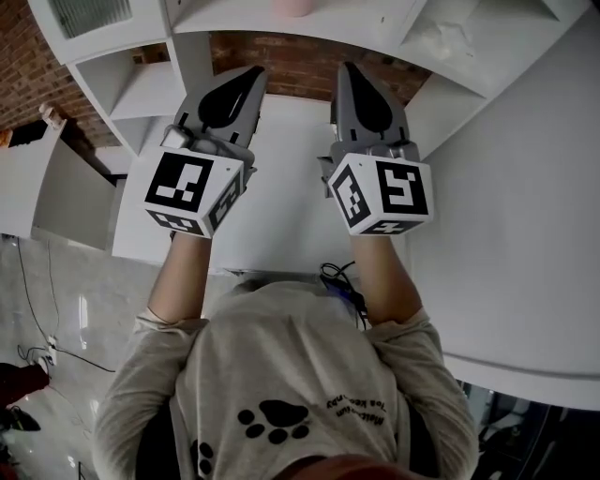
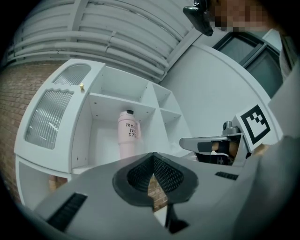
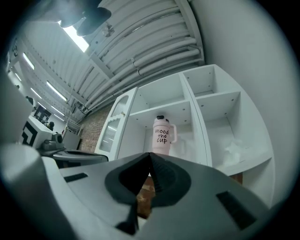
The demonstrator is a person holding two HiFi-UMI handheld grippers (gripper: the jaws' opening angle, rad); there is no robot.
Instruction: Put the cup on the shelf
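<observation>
A pink cup (image 3: pixel 161 136) with dark lettering and a dark lid stands upright in the middle compartment of the white shelf (image 3: pixel 220 96). No gripper touches it. It also shows in the left gripper view, cup (image 2: pixel 127 136), and only its base shows in the head view, cup (image 1: pixel 292 6). My left gripper (image 1: pixel 253 73) and right gripper (image 1: pixel 349 67) are side by side below the shelf, pointing toward it. Both are shut and empty. The left gripper (image 2: pixel 153 157) and the right gripper (image 3: pixel 150 157) have their jaws pressed together well short of the cup.
A ribbed-glass cabinet door (image 2: pixel 49 117) stands on the shelf unit's left. A brick wall (image 1: pixel 300 58) lies behind the unit. A white tabletop (image 1: pixel 281 187) is under the grippers, and a white panel (image 1: pixel 525 234) runs along the right. Something white and crumpled (image 3: pixel 234 150) lies in a right compartment.
</observation>
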